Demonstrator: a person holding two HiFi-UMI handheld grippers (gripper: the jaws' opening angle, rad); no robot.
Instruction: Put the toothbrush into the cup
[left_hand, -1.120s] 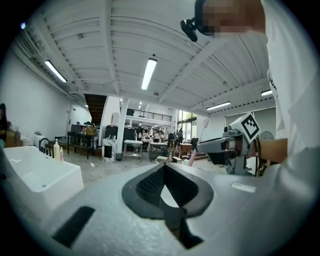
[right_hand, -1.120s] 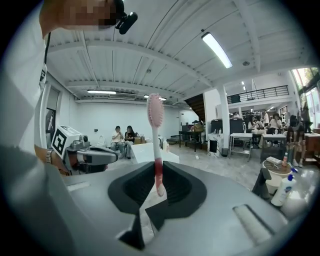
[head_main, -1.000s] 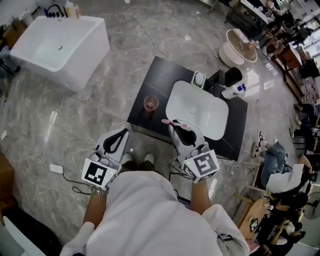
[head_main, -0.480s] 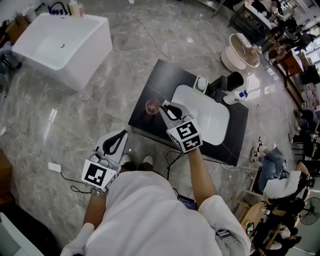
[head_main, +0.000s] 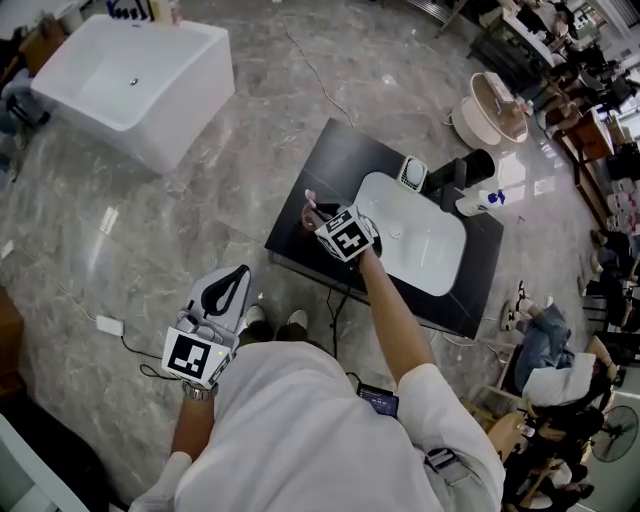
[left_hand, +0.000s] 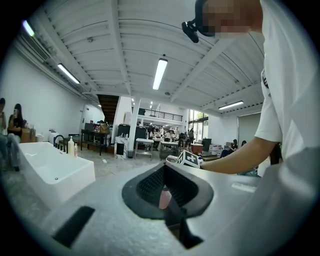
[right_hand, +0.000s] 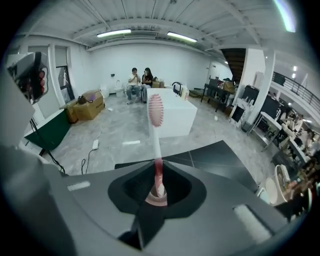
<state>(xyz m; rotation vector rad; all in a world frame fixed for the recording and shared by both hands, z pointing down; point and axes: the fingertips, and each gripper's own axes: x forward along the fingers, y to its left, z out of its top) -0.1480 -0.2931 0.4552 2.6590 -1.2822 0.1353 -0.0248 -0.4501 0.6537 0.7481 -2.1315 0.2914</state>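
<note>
A pink and white toothbrush (right_hand: 155, 112) stands nearly upright, bristle head up, with my right gripper (right_hand: 157, 187) shut on its handle. Its lower end sits over the mouth of the pinkish cup (right_hand: 156, 201) right below the jaws. In the head view the right gripper (head_main: 320, 215) reaches over the black table's front left part, the toothbrush (head_main: 310, 199) pokes up beside it, and the cup (head_main: 302, 217) is mostly hidden under it. My left gripper (head_main: 242, 271) hangs low by the person's side, shut and empty, far from the table; the left gripper view shows this left gripper (left_hand: 167, 200) closed.
A white sink basin (head_main: 415, 235) fills the middle of the black table (head_main: 330, 165). Behind it stand a small white device (head_main: 412, 172), a black cup (head_main: 472, 163) and a white bottle (head_main: 478, 202). A white bathtub (head_main: 130, 85) stands far left on the marble floor.
My right gripper has moved forward and left, from the sink's near edge to above the cup, turning the toothbrush upright. The left gripper has stayed by the person's side.
</note>
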